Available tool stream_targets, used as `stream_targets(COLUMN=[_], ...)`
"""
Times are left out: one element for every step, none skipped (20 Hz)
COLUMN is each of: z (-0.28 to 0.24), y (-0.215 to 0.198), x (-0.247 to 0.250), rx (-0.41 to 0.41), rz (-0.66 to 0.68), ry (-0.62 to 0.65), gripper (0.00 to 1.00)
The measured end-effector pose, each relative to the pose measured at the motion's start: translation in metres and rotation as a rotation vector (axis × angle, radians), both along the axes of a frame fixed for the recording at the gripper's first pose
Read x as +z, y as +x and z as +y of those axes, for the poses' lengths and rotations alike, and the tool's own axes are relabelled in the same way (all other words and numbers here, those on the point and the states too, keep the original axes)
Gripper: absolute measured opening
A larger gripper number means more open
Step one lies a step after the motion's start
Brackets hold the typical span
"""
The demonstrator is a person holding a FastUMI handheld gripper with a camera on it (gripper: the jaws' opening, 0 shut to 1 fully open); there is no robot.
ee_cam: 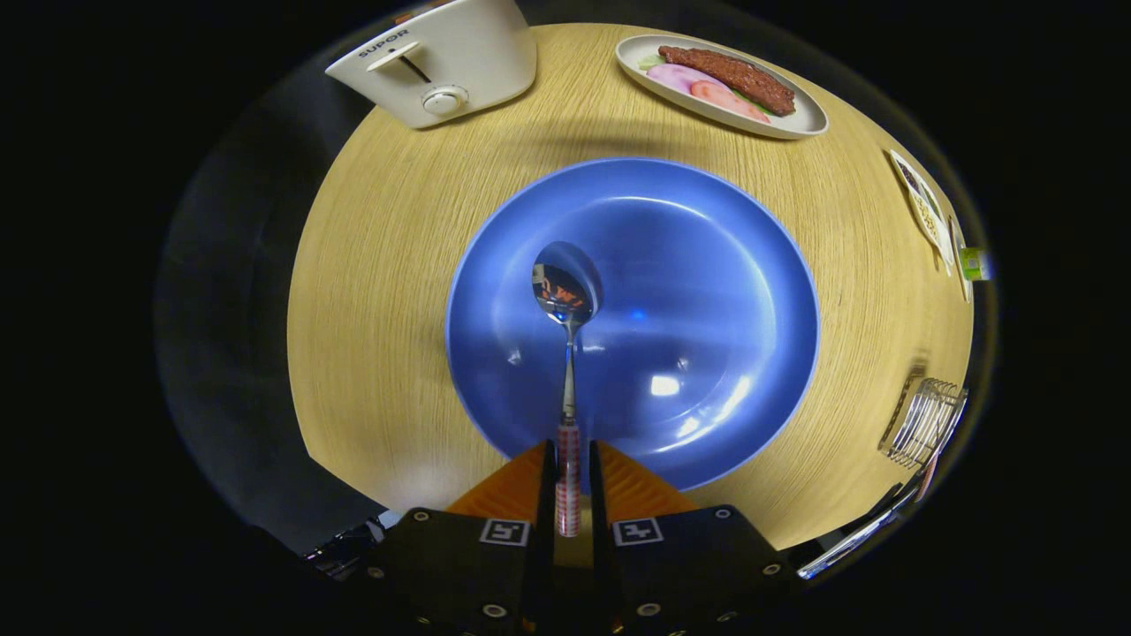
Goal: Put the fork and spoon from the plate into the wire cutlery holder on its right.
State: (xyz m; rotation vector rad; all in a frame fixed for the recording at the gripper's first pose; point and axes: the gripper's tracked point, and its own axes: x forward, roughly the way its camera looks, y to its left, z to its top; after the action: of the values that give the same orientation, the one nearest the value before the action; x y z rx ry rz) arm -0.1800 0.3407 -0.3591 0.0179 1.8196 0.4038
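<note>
Spoon [566, 353] held in the hand-held gripper [567, 481]: both fingers pinch the red-and-white patterned handle, and the long axis runs straight ahead from between the fingers, bowl outward, over the blue plate [707, 265]. No fork seen on the plate; whether it is already moved cannot be told. Wire cutlery holder [926, 422] stands on the tabletop [389, 265] off to the right of the fingers, just past the plate's rim, near the tabletop's edge. Judgement: the coming move is a swing to the right, with the spoon tipped so it enters the holder end-on. Beyond the plate, a white toaster [442, 57] marked "SUPOR" and a white dish of food [720, 84]. Square black-and-white markers sit on the gripper body; no other writing legible.
</note>
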Motion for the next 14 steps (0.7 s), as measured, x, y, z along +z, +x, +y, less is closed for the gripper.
stream_targets(z=[0.003,0.004,0.005,0.006,0.005,0.002,-0.003,-0.009,-0.016,-0.025,-0.035,-0.046,-0.058,-0.072], y=[0.0,-0.001,-0.001,0.001,0.001,0.001,0.003,0.007,0.011,0.015,0.02,0.025,0.03,0.034], x=[-0.001,-0.002,-0.001,0.0,0.002,0.005,0.007,0.011,0.015,0.02,0.026,0.032,0.037,0.04], rx=[0.001,0.006,0.021,0.03,0.031,0.033,0.036,0.039,0.035,0.027,0.019,0.009,-0.003,-0.013], rz=[0.001,-0.001,-0.008,-0.015,-0.015,-0.012,-0.018,-0.028,-0.036,-0.046,-0.057,-0.069,-0.084,-0.098], ry=[0.007,0.013,0.019,0.028,0.037,0.045,0.049,0.055,0.062,0.067,0.072,0.073,0.069,0.06], gripper=[0.17,0.16,0.12,0.11,0.09,0.09,0.09,0.09,0.09,0.09,0.09,0.09,0.09,0.09])
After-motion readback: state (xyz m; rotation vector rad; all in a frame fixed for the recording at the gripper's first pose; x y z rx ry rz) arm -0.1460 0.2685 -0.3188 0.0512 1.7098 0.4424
